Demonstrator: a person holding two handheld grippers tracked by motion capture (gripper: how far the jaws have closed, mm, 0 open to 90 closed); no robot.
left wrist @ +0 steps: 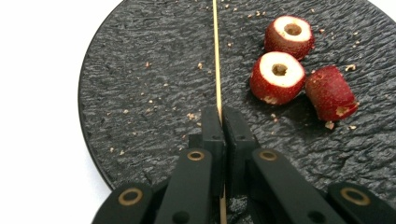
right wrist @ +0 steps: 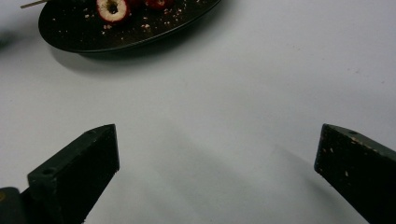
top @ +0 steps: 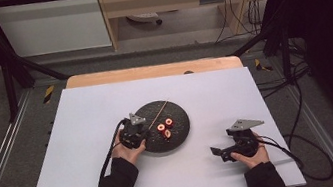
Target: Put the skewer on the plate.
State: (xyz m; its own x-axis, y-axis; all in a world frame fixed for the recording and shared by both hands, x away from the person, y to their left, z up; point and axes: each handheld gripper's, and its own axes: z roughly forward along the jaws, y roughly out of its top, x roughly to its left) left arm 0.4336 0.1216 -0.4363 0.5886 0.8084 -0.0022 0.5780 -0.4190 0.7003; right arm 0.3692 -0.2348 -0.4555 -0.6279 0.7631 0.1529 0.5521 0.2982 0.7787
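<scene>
Near the middle of the white tabletop (top: 87, 151), a little toward its far edge, a round black plate (top: 180, 131) is placed. On the plate a thin wooden skewer (left wrist: 216, 60) is laid, and its near end is pinched between the jaws of the left gripper (left wrist: 220, 116), which are pressed together on it. From the high view, this gripper (top: 142, 130) is seen at the left rim of the plate, held by the left hand (top: 128, 152), and the skewer (top: 159, 110) is seen to run from it toward the far rim of the plate.

Three red fruit pieces with pale, hollow centres are lying on the plate beside the skewer, apart from it. Two fruit pieces (left wrist: 278, 77) (left wrist: 290, 36) are standing with the cut face up, and the third piece (left wrist: 331, 93) is lying on its side, touching the nearer of the two. Small crumbs are scattered over the dark surface of the plate.

Closer to the near right corner of the tabletop, the right gripper (top: 220, 153) is held by the right hand (top: 251, 155), well apart from the plate. Its jaws are spread wide over the bare white surface, and nothing is held between them. In the right gripper view the plate (right wrist: 140, 39) is seen farther off.
</scene>
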